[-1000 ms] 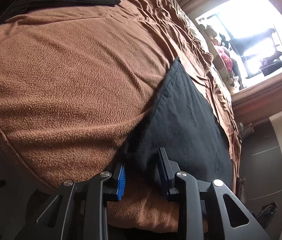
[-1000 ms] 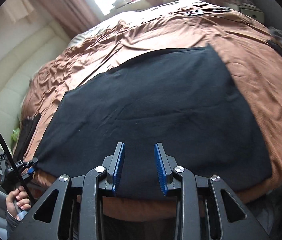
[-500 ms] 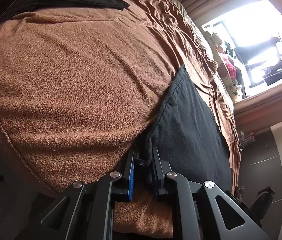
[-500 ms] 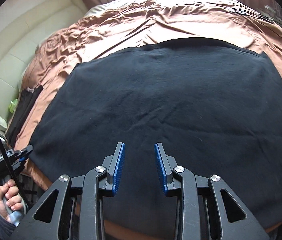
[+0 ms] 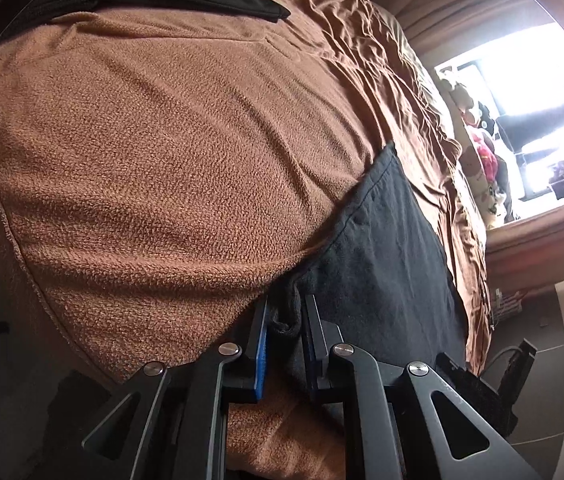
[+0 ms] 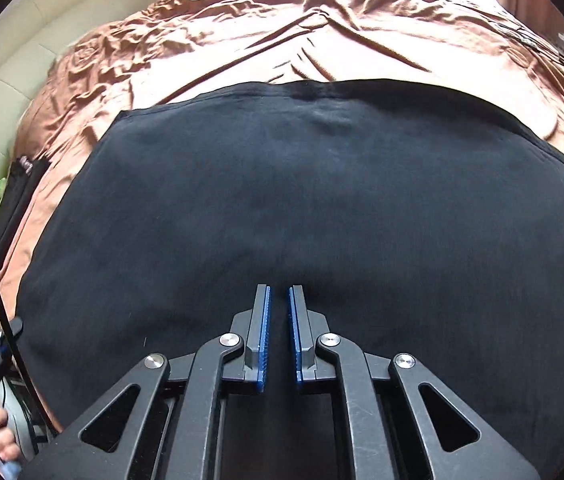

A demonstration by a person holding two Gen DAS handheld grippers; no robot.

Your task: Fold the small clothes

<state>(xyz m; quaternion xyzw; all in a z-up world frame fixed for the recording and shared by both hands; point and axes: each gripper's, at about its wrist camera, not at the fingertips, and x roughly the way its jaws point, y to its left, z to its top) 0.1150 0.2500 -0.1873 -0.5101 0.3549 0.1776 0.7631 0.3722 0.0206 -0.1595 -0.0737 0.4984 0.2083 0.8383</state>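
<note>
Now left hand-held gripper (image 5: 285, 322) pinching black garment (image 5: 393, 256) corner, right hand-held gripper (image 6: 279, 320) narrowed above it.

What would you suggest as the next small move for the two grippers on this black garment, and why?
Probably lift both together. The left gripper pinches a bunched corner of the black garment, and the right gripper has nearly shut on its near edge, though its grip isn't clear. The garment lies flat on the brown blanket.
</note>
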